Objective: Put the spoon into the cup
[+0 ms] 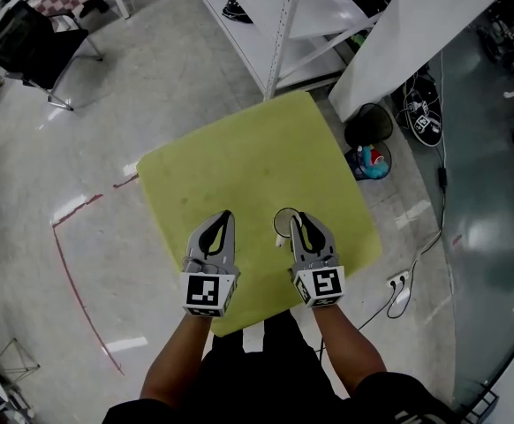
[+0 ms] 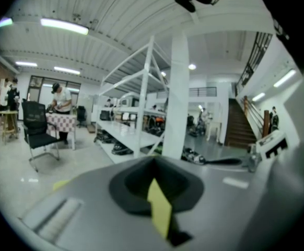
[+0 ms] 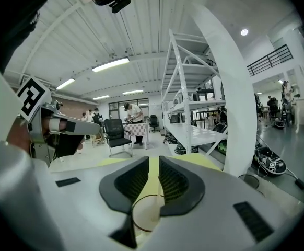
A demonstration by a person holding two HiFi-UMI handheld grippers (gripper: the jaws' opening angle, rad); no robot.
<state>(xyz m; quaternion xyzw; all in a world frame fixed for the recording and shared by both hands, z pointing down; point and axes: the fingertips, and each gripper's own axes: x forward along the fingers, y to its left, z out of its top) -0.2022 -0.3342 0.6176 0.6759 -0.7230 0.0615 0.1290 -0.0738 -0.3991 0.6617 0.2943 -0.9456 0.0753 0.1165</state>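
On the yellow-green table [image 1: 239,166] stands a clear cup [image 1: 284,222], just left of my right gripper's tip. A small pale piece that may be the spoon [image 1: 279,242] shows at the cup's near side; I cannot tell whether it is inside the cup. My right gripper [image 1: 302,220] hovers beside the cup with its jaws drawn to a narrow slit and nothing between them. In the right gripper view the cup's rim [image 3: 145,213] lies right below the right gripper [image 3: 151,178]. My left gripper [image 1: 224,218] is shut and empty, a hand's width left of the cup; the left gripper [image 2: 155,186] faces the room.
White metal shelving [image 1: 279,25] stands beyond the table's far edge. A black office chair [image 1: 36,47] is at the far left. Cables, a power strip [image 1: 398,283] and a fan [image 1: 369,126] lie on the floor to the right. Red tape [image 1: 67,263] marks the floor on the left.
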